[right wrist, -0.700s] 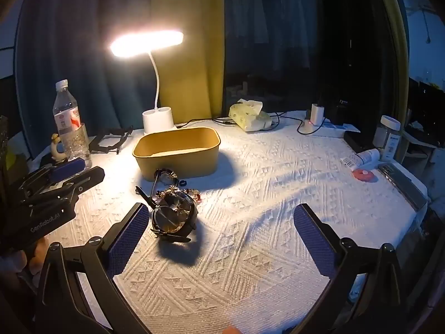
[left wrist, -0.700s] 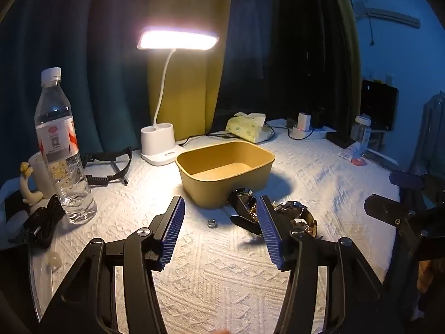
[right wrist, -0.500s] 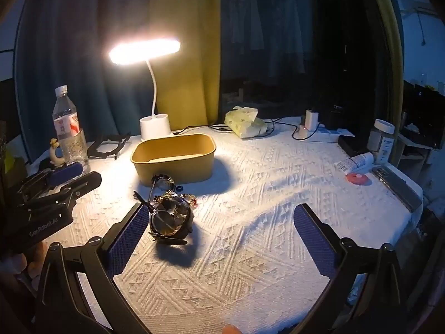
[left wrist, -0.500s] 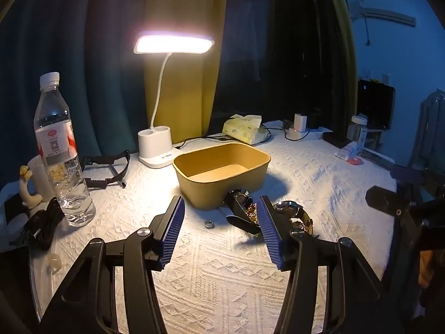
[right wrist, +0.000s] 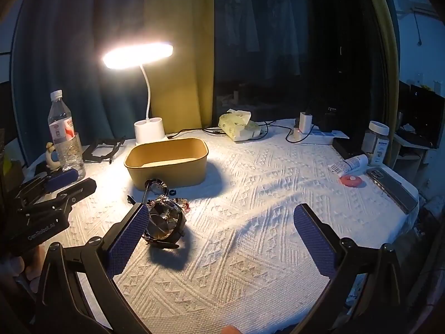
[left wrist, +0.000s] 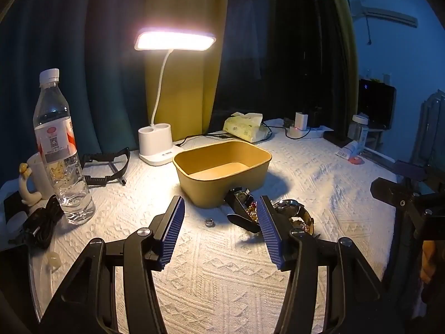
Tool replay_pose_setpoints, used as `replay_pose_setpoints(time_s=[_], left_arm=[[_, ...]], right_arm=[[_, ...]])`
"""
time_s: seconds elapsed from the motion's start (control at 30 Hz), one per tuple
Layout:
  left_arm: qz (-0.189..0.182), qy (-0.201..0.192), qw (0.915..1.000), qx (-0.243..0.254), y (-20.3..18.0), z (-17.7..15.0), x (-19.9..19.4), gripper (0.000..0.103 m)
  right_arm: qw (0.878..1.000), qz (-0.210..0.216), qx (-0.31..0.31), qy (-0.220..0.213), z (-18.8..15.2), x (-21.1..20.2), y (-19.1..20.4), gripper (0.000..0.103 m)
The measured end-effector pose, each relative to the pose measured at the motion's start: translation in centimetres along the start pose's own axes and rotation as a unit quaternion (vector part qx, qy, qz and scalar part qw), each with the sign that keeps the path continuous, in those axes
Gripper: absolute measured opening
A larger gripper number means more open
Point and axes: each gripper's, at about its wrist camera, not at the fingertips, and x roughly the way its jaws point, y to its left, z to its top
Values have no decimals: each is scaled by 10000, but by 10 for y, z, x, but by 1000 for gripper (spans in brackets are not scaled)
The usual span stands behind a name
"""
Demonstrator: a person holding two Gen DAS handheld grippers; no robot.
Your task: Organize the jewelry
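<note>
The room was dark but for a desk lamp [left wrist: 175, 41] at the cloth's far edge, which lit a white woven cloth [right wrist: 250, 250] covering the table. Nearest me, both grippers hung above the cloth's near edge, tipped a little downward. My left gripper [left wrist: 221, 232] stood spread with nothing between its pads; my right gripper [right wrist: 222, 239] was spread as wide as it goes, also empty. The jewelry lay in a small heap between them: a large watch [right wrist: 164, 226] just beside my right gripper's left pad, and beyond it a smaller watch [right wrist: 155, 186] and beads, running away toward the box [right wrist: 167, 161]. From the left gripper the heap sat past its right pad, off to the right. A small ring [left wrist: 209, 222] lay straight ahead of the left gripper, so I judged that hand better placed for it. The box looked empty.
</note>
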Motion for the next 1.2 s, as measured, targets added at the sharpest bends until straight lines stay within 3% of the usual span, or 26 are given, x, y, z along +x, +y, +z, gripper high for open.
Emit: replay_pose_setpoints(time_s=[1.2], left_arm=[[-10, -4, 10000, -11, 3, 1, 0, 57]], right_arm=[[9999, -15, 38, -100, 1, -1, -2, 103]])
